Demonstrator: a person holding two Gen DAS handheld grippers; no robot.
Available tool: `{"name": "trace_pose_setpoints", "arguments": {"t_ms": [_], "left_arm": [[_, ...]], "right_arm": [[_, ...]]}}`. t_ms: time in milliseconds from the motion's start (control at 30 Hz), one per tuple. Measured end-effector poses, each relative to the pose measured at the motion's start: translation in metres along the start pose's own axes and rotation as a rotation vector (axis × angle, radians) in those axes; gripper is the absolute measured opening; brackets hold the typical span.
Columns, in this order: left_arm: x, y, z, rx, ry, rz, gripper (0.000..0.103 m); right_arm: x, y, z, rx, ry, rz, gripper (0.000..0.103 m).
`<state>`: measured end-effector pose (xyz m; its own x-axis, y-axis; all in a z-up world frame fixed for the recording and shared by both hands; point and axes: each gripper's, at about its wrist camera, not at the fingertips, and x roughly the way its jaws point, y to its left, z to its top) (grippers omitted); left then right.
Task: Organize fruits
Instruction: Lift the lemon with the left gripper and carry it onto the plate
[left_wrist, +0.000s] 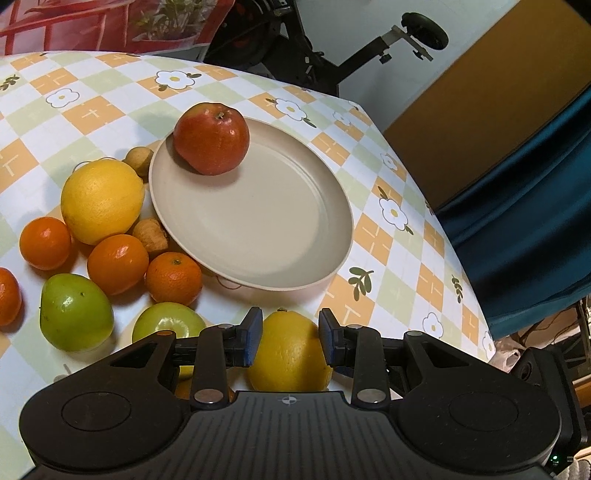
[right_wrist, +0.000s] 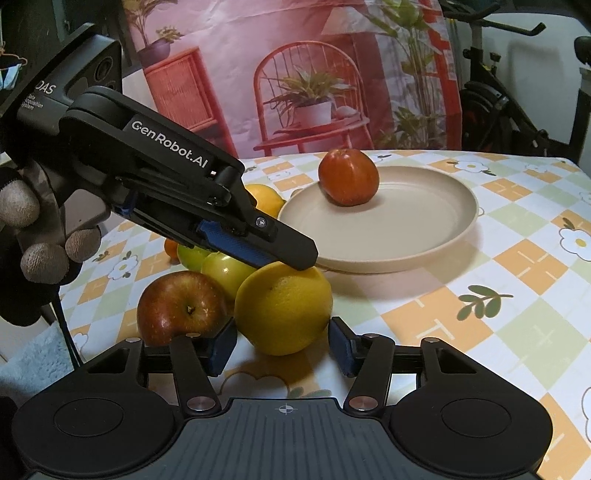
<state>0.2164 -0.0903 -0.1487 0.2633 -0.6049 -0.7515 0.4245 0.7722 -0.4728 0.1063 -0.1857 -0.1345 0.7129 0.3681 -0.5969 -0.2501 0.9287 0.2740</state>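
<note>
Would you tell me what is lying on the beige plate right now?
Only one red apple sits on the plate, near its far-left rim. The rest looks bare; the patch under the apple is hidden.

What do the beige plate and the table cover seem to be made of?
The plate looks like matte plastic or a fibre composite: flat, even beige with no glaze shine. The table cover looks like printed vinyl or oilcloth: smooth, faintly glossy, with a checked flower pattern.
</note>
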Motion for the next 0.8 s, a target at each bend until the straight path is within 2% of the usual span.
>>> {"name": "trace_pose_setpoints", "arguments": {"t_ms": [233, 433, 800], "left_arm": [[-0.010, -0.004, 0.004, 0.016, -0.047, -0.011, 0.034], [-0.023, -0.008, 0.018, 0.025, -0.106, -0.013, 0.034], [-0.029, -0.025, 0.064, 0.070, -0.173, 0.010, 0.034]], "right_arm": [[-0.003, 0.001, 0.008, -0.033, -0.032, -0.013, 0.050], [-0.004, -0.001, 0.030, -0.082, -0.062, -0.010, 0.050], [0.001, -0.025, 0.077, -0.107, -0.093, 0.004, 0.050]]}}
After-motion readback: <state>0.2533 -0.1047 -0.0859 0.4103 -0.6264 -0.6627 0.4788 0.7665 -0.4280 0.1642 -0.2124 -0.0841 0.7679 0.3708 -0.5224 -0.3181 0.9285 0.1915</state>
